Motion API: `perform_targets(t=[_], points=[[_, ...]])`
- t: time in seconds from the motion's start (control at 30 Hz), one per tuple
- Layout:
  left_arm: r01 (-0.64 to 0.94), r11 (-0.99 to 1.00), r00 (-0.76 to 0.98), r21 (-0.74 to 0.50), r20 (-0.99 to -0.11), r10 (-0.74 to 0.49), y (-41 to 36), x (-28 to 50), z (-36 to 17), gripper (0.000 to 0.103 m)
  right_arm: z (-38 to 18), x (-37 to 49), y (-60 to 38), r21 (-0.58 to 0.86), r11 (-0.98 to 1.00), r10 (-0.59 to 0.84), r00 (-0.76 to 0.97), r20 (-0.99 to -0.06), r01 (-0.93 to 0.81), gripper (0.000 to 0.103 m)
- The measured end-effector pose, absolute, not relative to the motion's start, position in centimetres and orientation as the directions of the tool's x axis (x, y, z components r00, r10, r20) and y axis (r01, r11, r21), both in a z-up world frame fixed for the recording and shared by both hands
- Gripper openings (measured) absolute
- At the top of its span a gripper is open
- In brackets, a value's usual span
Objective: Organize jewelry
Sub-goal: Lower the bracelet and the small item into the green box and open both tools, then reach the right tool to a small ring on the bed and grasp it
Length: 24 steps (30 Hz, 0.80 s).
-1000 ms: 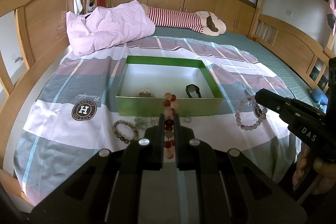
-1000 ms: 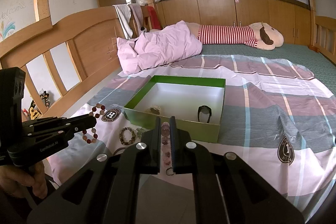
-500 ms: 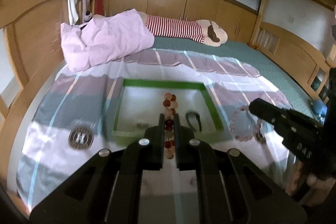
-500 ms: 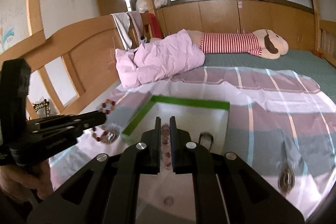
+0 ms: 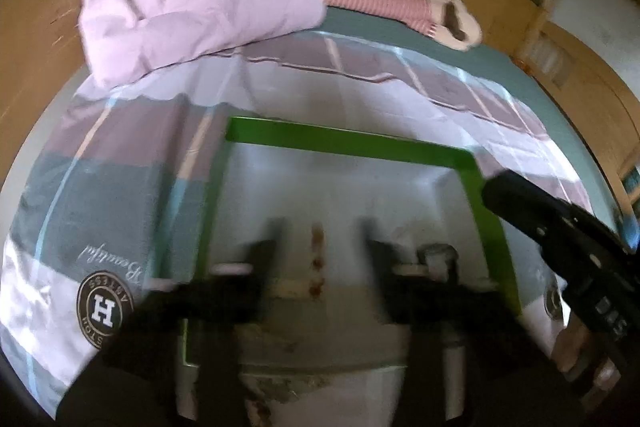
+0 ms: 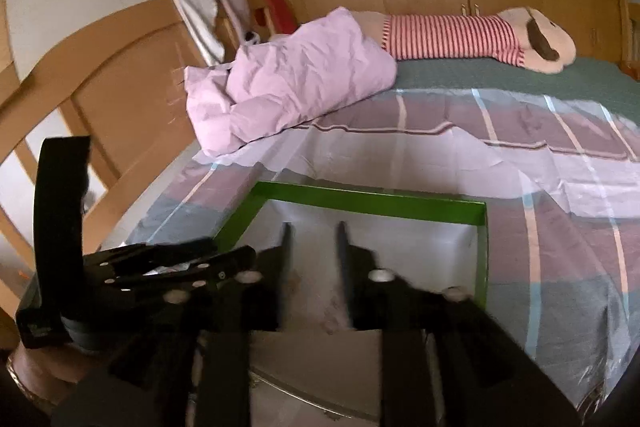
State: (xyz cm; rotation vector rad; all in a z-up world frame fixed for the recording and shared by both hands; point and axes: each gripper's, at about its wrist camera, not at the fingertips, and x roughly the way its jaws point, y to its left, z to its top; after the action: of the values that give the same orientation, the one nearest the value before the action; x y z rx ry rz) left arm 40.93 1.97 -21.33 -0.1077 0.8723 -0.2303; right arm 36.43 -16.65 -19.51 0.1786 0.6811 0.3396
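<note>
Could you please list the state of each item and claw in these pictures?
Left claw: open, over the box.
Right claw: open, over the box.
Green box: lidless, on the bedspread.
Red bead bracelet: blurred, between the left claw's fingers, ungripped.

The box [image 6: 368, 201] sits on the bedspread [image 6: 560, 287] near the foot edge of the bed. Both grippers hang over it side by side, the left gripper [image 5: 320, 251] toward the box's left wall, the right gripper [image 6: 312, 247] beside it. A blurred bead string [image 5: 318, 263], probably a bracelet, lies between the left gripper's parted fingers. Behind the box, toward the headboard, the pillow [image 6: 296, 83] lies left and the plush toy [image 6: 480, 37] right.
</note>
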Motion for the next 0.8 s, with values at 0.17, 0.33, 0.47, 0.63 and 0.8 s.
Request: perform_targets(t=[0.17,0.33,0.47,0.63,0.8], points=[[0.183,0.957,0.742,-0.227,-0.606,-0.286,3.9,37.0,-13.7,0.072,-12.8,30.7,-18.1,0.250,0.923,0.373,0.836,-0.402,-0.292,0.044],[0.207,0.974,0.903,-0.094,-0.366,-0.227,5.9,26.4,-7.3,0.093,-8.5,22.6,-20.3,0.223,0.930,0.343,0.908,-0.242,-0.292,0.058],[0.198,0.977,0.896,-0.083,-0.390,-0.215,6.9,21.5,-8.6,0.094,-9.0,17.9,-20.3,0.191,0.941,0.324,0.907,-0.269,-0.279,0.058],[0.170,0.981,0.862,-0.093,-0.469,-0.193,7.8,16.6,-12.9,0.094,-12.0,13.1,-20.4,0.153,0.957,0.285,0.903,-0.322,-0.248,0.058],[0.133,0.984,0.810,-0.114,-0.560,-0.175,8.4,14.6,-16.2,0.094,-14.8,10.5,-19.9,0.172,0.954,0.293,0.870,-0.396,-0.244,0.058]])
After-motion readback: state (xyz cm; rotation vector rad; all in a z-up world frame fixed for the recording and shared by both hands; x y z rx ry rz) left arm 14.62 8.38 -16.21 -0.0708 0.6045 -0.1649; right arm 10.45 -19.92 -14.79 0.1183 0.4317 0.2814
